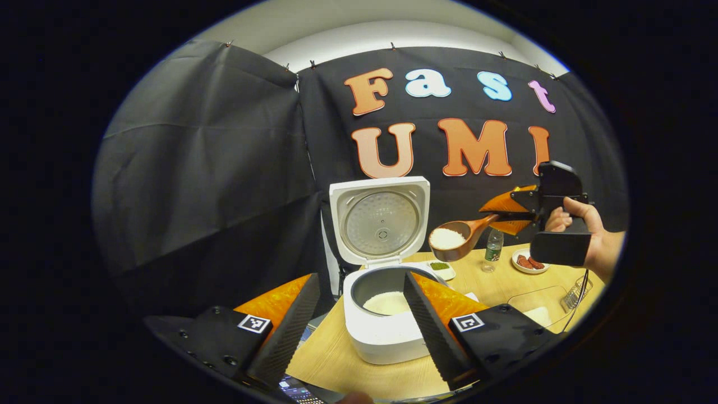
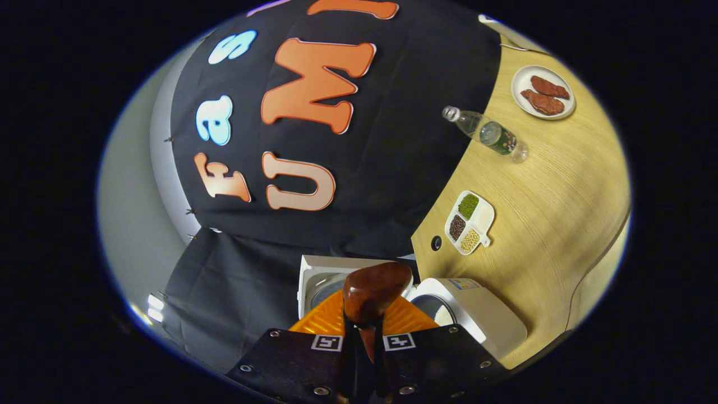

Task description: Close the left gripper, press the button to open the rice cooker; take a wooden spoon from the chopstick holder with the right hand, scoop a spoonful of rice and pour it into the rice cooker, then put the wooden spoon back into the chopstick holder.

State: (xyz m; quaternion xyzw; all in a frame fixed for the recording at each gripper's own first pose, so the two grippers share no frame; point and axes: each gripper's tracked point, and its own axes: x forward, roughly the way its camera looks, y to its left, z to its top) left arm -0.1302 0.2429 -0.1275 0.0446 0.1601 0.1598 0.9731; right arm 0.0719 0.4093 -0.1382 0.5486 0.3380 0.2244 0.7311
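Black cloth backs a pale wooden bench where, from left, the left tool gapes wide before the lid-up white rice cooker, while the right tool grips a rice-filled brown wooden spoon above it, pouring and return remaining, clear plastic bottle beyond.

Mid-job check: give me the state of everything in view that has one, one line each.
rice cooker: lid up, rice in the pot
wooden spoon: full of rice, held level in the air, not yet over the pot
right gripper: shut on the spoon handle
left gripper: open, holding nothing
bottle: capped, upright on the table
divided dish: three compartments filled
plate: two reddish-brown pieces on it
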